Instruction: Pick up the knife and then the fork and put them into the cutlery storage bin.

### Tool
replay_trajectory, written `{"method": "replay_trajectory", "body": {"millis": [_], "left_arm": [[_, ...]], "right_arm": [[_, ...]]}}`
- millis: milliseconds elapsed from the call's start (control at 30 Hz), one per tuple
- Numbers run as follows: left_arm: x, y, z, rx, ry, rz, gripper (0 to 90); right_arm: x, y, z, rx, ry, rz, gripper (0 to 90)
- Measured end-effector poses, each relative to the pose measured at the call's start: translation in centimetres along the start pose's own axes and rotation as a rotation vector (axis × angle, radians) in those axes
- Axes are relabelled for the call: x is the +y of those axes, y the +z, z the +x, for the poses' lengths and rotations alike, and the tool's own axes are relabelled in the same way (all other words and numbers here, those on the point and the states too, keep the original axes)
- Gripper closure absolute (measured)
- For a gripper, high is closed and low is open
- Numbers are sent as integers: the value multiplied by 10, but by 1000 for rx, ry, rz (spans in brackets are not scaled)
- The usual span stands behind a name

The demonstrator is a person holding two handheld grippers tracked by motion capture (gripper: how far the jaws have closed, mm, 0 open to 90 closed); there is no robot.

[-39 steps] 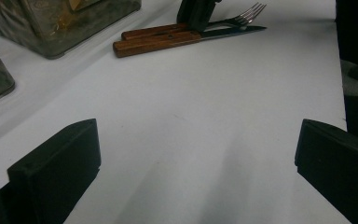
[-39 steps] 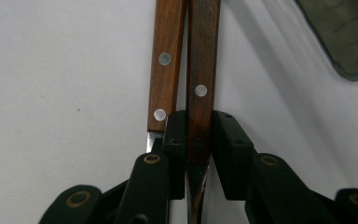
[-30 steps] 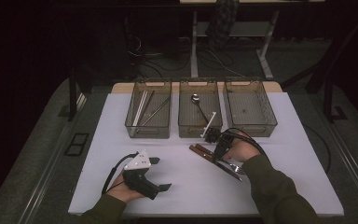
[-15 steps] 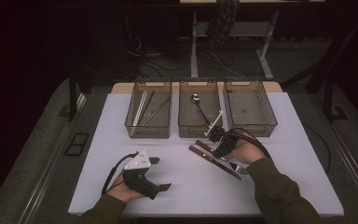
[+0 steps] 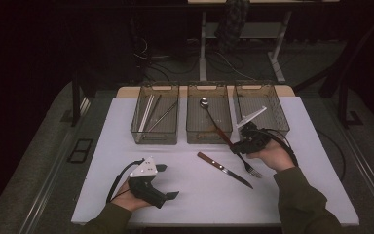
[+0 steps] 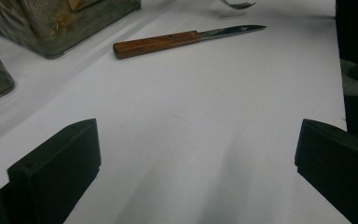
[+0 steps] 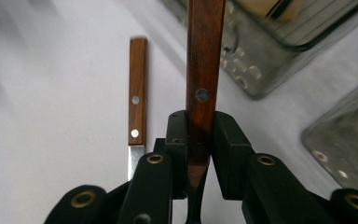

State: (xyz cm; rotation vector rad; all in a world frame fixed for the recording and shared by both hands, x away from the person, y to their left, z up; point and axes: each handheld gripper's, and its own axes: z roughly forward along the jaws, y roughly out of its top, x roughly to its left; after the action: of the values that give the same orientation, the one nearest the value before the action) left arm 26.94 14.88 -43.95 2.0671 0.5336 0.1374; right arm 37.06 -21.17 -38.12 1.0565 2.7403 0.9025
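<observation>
Three clear plastic bins stand in a row along the far edge of the white counter. The left bin holds several thin metal rods lying lengthwise. The middle bin holds a spoon with its bowl toward the far wall. The right bin stands just beside the middle one. A wooden-handled knife lies flat on the counter nearer the front edge, in front of the middle bin, its handle toward the bins and its blade pointing to the front right corner.
</observation>
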Motion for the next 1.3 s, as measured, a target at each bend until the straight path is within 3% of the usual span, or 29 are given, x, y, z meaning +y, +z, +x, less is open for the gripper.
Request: {"method": "replay_trajectory", "body": {"millis": [100,333,667,833,933,1067,1200,1300], "left_arm": [[0,0,0,0,-1,-1,0],[0,-1,2,3,-5,-5,0],[-1,-5,6,13,-12,-17,0],[-1,-5,6,13,-9,-14,0],[-2,-4,7,13,-7,-12,0],[-2,-4,8,15,-14,-17,0],[-2,-5,8,14,-15,-19,0],[-2,-5,7,13,-10,-16,0]], "right_arm": [[-2,-17,-7,0,28,-84,771],[5,-60,-31,-69,83,-235,770],[24,-95,-63,-222,153,-364,769],[24,-93,-84,-305,198,-432,769],[22,-88,-97,-349,226,-445,769],[19,-75,-111,-382,259,-437,769],[15,-61,-118,-383,275,-444,769],[10,-47,-122,-396,286,-413,768]]}}
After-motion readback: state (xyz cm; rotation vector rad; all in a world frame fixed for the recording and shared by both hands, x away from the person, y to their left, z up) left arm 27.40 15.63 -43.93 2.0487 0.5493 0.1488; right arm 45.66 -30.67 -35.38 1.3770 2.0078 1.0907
